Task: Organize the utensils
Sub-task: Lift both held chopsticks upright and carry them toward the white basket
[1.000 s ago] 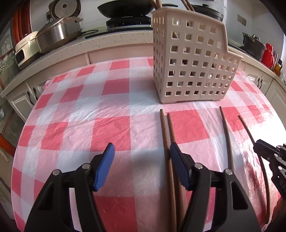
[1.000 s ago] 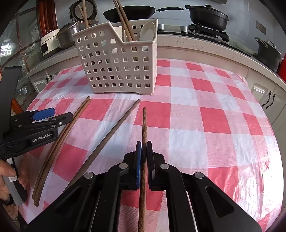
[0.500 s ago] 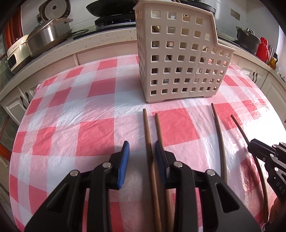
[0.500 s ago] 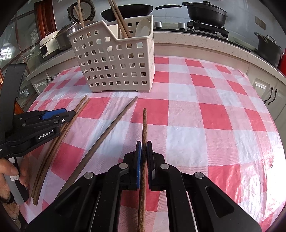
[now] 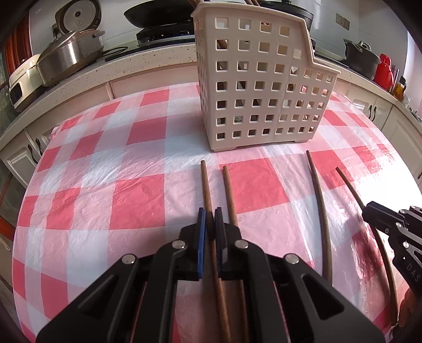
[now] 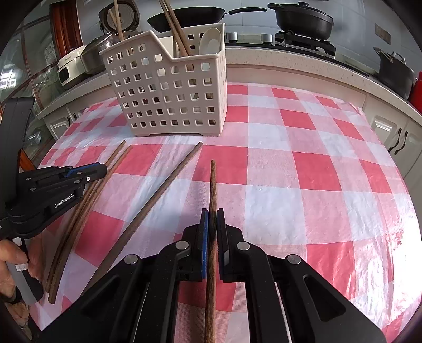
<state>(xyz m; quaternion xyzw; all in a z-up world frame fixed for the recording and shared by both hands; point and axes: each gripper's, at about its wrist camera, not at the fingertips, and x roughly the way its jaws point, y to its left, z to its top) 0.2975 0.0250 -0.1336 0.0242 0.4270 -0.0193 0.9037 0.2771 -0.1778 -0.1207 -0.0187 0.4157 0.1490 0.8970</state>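
Note:
A cream perforated utensil basket (image 5: 263,87) stands on the checked tablecloth; in the right wrist view the basket (image 6: 168,95) holds chopsticks and a white spoon. My left gripper (image 5: 210,219) is shut on a brown chopstick (image 5: 205,182); a second chopstick (image 5: 229,190) lies just right of it. My right gripper (image 6: 212,221) is shut on another chopstick (image 6: 213,184). One more chopstick (image 6: 163,190) lies loose between the grippers, also seen in the left wrist view (image 5: 317,190). The left gripper shows at the left of the right wrist view (image 6: 97,168).
The red-and-white tablecloth (image 6: 303,168) covers a round table. A counter behind it carries a rice cooker (image 5: 68,52), a wok (image 6: 190,15) and black pots (image 6: 303,18). Cabinets (image 6: 390,132) stand close to the table's far edge.
My left gripper has moved forward over the left chopstick pair and closed from wide open onto one chopstick. My right gripper stays shut on its chopstick.

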